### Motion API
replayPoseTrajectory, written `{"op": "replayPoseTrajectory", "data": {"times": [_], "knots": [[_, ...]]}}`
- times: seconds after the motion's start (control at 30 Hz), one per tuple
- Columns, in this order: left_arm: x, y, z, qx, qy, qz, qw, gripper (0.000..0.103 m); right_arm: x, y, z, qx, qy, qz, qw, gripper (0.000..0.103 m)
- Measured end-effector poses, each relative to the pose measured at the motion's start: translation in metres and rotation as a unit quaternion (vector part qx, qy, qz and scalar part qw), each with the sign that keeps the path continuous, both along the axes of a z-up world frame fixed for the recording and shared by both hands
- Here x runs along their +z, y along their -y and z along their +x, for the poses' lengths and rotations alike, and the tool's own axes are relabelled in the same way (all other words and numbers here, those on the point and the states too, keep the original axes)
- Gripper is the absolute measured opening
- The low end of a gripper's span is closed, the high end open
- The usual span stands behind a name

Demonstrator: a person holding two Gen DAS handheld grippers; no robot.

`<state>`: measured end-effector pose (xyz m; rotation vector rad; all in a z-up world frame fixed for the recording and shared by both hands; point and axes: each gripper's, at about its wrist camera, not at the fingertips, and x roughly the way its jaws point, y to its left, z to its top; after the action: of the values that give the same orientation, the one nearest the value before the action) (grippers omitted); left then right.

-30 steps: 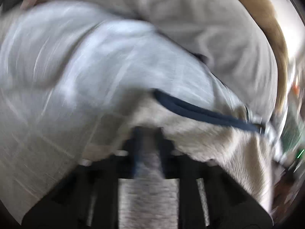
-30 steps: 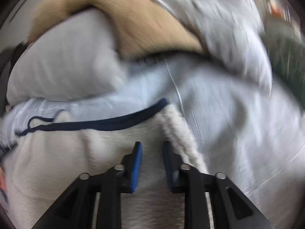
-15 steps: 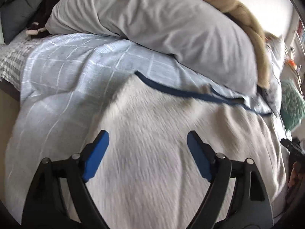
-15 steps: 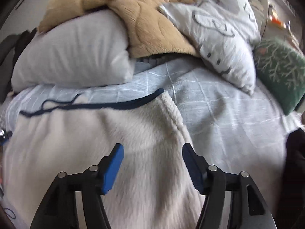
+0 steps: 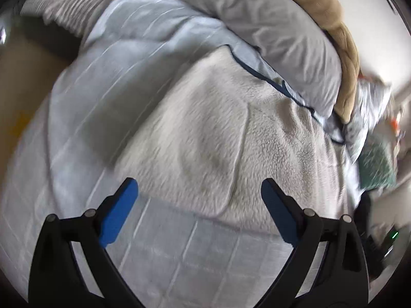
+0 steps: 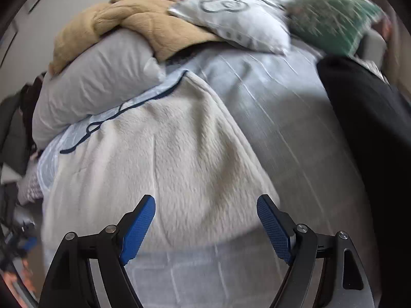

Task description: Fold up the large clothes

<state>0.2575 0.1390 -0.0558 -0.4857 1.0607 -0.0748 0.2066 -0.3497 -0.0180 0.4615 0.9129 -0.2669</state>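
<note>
A cream fleece garment (image 5: 218,133) with a dark blue trim lies folded flat on the pale blue checked bedspread (image 5: 179,256). My left gripper (image 5: 199,200) hangs above its near edge, its jaws still opening, nothing between the blue pads. In the right wrist view the same fleece garment (image 6: 159,169) fills the middle. My right gripper (image 6: 205,218) is above its near hem, its jaws opening too, and it holds nothing.
A grey pillow (image 5: 269,28) and a tan plush blanket (image 6: 143,23) are piled at the head of the bed. A patterned pillow (image 6: 236,18) and a green cushion (image 6: 331,20) lie to the right. A dark shape (image 6: 372,154) stands at the right edge.
Both grippers were shut on the fleece a second ago. They have let go, spread wide and pulled back toward the near side, so the garment's near edge and bare bedspread now show.
</note>
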Motion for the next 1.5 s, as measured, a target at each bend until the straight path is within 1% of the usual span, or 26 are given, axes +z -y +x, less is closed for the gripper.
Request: {"op": "replayPoseTrajectory", "data": {"times": [0.03,0.1,0.17,0.2,0.27,0.3,0.37,0.43,0.47,0.5,0.57,0.6,0.7,0.8,0.83,0.87,0.9,0.93,0.97,1.03,1.13,1.2,1.3,1.33,1.43,1.5], "knots": [[-0.006,-0.007,-0.007,0.007,-0.004,-0.019,0.9998,0.097,-0.001,0.0,-0.009,-0.015,0.0,0.018,1.0,0.083],[-0.017,-0.012,-0.014,0.01,-0.014,-0.035,0.9992,0.097,-0.006,0.001,-0.022,-0.031,0.009,0.054,0.998,0.083],[-0.035,-0.016,-0.015,0.012,-0.033,-0.049,0.9982,0.096,-0.022,0.003,-0.035,-0.049,0.017,0.102,0.993,0.084],[-0.046,-0.019,-0.013,0.017,-0.042,-0.066,0.9968,0.096,-0.03,0.004,-0.039,-0.056,0.015,0.119,0.991,0.084],[-0.061,-0.024,-0.01,0.034,-0.043,-0.099,0.9936,0.096,-0.051,0.006,-0.039,-0.067,-0.003,0.157,0.985,0.084],[-0.069,-0.025,-0.009,0.044,-0.044,-0.12,0.9908,0.096,-0.06,0.008,-0.036,-0.069,-0.009,0.174,0.982,0.084],[-0.084,-0.026,-0.004,0.055,-0.037,-0.172,0.9828,0.096,-0.071,0.011,-0.033,-0.075,-0.003,0.19,0.979,0.084],[-0.097,-0.025,0.003,0.067,-0.032,-0.211,0.9746,0.091,-0.079,0.016,-0.029,-0.084,0.017,0.205,0.975,0.084],[-0.102,-0.024,0.007,0.068,-0.028,-0.229,0.9706,0.085,-0.084,0.019,-0.025,-0.088,0.025,0.212,0.973,0.083],[-0.107,-0.024,0.011,0.073,-0.026,-0.242,0.9672,0.079,-0.089,0.022,-0.022,-0.09,0.033,0.218,0.971,0.083],[-0.114,-0.022,0.016,0.088,-0.018,-0.255,0.9626,0.076,-0.099,0.029,-0.015,-0.1,0.053,0.236,0.965,0.08],[-0.115,-0.021,0.02,0.091,-0.007,-0.258,0.9618,0.075,-0.102,0.032,-0.014,-0.103,0.062,0.241,0.963,0.077],[-0.117,-0.019,0.027,0.099,0.015,-0.258,0.961,0.073,-0.107,0.039,-0.008,-0.109,0.084,0.245,0.96,0.073],[-0.12,-0.018,0.033,0.109,0.026,-0.255,0.9603,0.069,-0.108,0.039,-0.004,-0.109,0.088,0.232,0.963,0.065],[-0.12,-0.018,0.035,0.111,0.026,-0.252,0.961,0.067,-0.108,0.039,-0.005,-0.11,0.091,0.228,0.963,0.06],[-0.119,-0.018,0.036,0.114,0.026,-0.245,0.9625,0.059,-0.107,0.039,-0.005,-0.113,0.092,0.227,0.963,0.056],[-0.116,-0.017,0.035,0.121,0.03,-0.238,0.9632,0.05,-0.107,0.04,-0.007,-0.118,0.093,0.226,0.962,0.048],[-0.114,-0.019,0.034,0.128,0.032,-0.236,0.9628,0.046,-0.105,0.04,-0.01,-0.121,0.097,0.227,0.961,0.039],[-0.109,-0.019,0.032,0.135,0.034,-0.231,0.963,0.04,-0.103,0.039,-0.012,-0.123,0.101,0.228,0.961,0.036],[-0.098,-0.017,0.031,0.137,0.038,-0.215,0.9663,0.037,-0.095,0.035,-0.013,-0.127,0.097,0.22,0.962,0.029],[-0.078,-0.019,0.022,0.129,0.044,-0.206,0.9691,0.035,-0.075,0.028,-0.019,-0.125,0.102,0.206,0.965,0.025],[-0.064,-0.024,0.017,0.114,0.041,-0.203,0.9717,0.035,-0.06,0.026,-0.026,-0.117,0.109,0.205,0.966,0.025],[-0.043,-0.035,0.0,0.094,0.037,-0.201,0.9745,0.035,-0.034,0.02,-0.039,-0.097,0.107,0.197,0.97,0.025],[-0.035,-0.04,-0.011,0.084,0.036,-0.191,0.9773,0.035,-0.028,0.019,-0.046,-0.09,0.105,0.2,0.97,0.025],[-0.022,-0.047,-0.035,0.063,0.027,-0.176,0.982,0.035,-0.015,0.011,-0.068,-0.07,0.084,0.203,0.973,0.025],[-0.019,-0.054,-0.047,0.056,0.019,-0.18,0.982,0.035,-0.011,0.006,-0.085,-0.059,0.067,0.203,0.975,0.025]]}}
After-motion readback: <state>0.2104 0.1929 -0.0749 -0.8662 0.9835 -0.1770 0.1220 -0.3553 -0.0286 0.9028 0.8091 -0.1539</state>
